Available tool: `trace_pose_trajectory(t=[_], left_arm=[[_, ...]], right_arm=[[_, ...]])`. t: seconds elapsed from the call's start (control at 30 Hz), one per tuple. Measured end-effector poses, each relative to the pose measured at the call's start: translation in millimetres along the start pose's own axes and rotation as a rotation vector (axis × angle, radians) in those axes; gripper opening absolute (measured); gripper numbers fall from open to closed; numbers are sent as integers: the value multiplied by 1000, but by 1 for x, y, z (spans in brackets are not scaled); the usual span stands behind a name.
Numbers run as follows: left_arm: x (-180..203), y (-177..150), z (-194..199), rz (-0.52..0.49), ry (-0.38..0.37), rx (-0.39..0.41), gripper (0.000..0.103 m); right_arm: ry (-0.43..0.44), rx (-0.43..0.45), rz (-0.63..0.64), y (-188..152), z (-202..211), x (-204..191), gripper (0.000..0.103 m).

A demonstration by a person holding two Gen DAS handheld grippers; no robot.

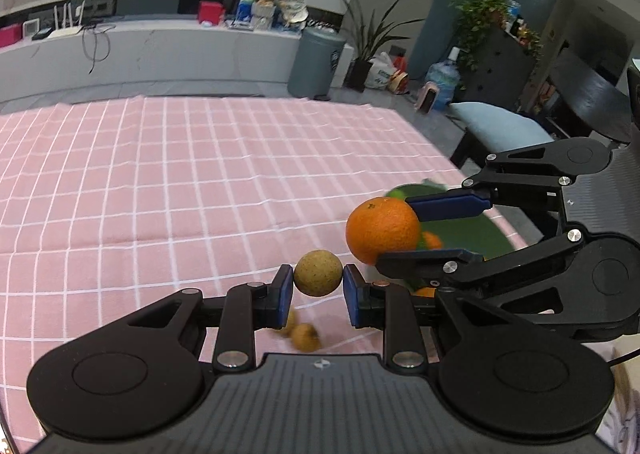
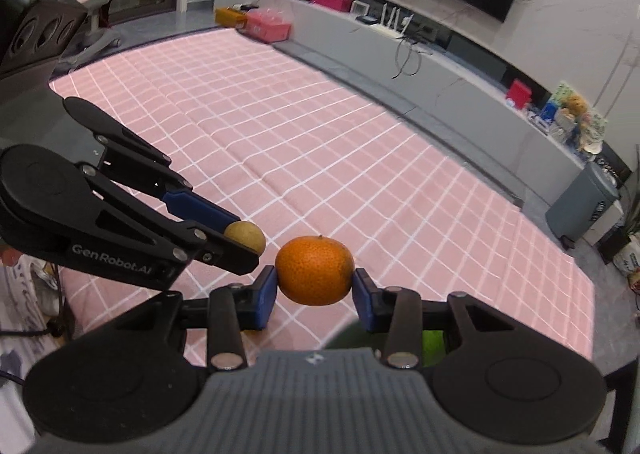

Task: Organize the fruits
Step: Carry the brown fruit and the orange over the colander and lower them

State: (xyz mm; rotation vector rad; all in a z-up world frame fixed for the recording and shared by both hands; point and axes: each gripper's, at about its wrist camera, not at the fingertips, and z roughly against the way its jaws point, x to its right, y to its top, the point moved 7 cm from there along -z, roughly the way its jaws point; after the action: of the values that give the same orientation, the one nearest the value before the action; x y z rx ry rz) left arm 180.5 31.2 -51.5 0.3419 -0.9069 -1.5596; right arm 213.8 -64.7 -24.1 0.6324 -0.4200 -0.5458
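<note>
The left tool [image 1: 318, 286] is clenched on a small tan longan [image 1: 319, 273], lifted above the bench [image 1: 160, 174] with its pink checked cloth. Just to its right, the right tool [image 2: 314, 286] grips a mandarin orange [image 2: 315, 271] between its blue pads [image 2: 265, 296] (both fruits clear of the cloth). Two more longans [image 1: 302, 336] lie blurred below the left tool, and a green plate [image 1: 460, 232] holding other oranges [image 1: 431, 240] sits at the bench's right edge.

- Left wrist cam sat close behind its fingers, looking across the pink cloth [image 1: 180, 174].
- Right cam did likewise; both caught the orange [image 2: 315, 271].
</note>
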Motion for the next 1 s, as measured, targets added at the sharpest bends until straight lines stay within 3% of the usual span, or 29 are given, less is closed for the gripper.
trace_pose_trajectory(t=[0.27, 0.57, 1.0], left_arm=[[47, 11, -3, -99, -29, 14, 30], [85, 5, -38, -169, -82, -50, 30], [116, -24, -77, -310, -130, -185, 30]], right_arm=[[-62, 11, -64, -30, 42, 25, 37], [-113, -44, -128, -71, 58, 54, 37], [-3, -161, -177, -111, 35, 61, 37]])
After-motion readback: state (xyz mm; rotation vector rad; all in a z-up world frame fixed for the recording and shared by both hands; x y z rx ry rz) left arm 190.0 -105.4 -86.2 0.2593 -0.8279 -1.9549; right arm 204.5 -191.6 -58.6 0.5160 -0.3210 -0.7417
